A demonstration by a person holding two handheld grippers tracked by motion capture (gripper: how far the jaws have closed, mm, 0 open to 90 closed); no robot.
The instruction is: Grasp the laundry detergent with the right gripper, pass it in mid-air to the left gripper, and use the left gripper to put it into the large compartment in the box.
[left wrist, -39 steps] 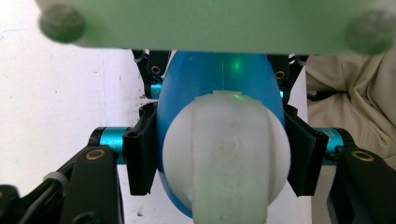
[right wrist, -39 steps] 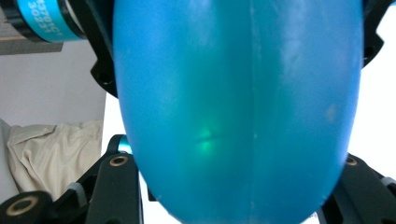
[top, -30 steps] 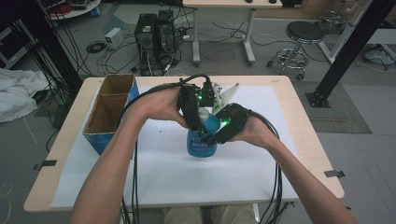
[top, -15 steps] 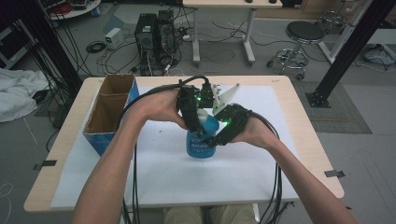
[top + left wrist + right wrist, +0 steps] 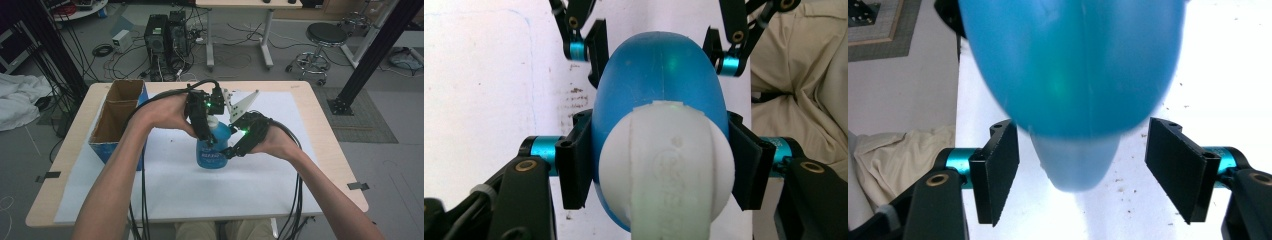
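White cap [image 5: 666,165] between left claw [image 5: 659,165] jaws

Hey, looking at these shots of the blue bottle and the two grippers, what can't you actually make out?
- Label on the blue bottle: high view, too small and blurred to read.
- Embossed marks on the white cap: left gripper view, too faint to read.
- Bottle base: the bottle's own body hides it in both gripper views.
- Inside of the cardboard box: high view, its walls and the person's forearm hide part of it.
- Right gripper contact: jaws look apart from the blurred bottle.
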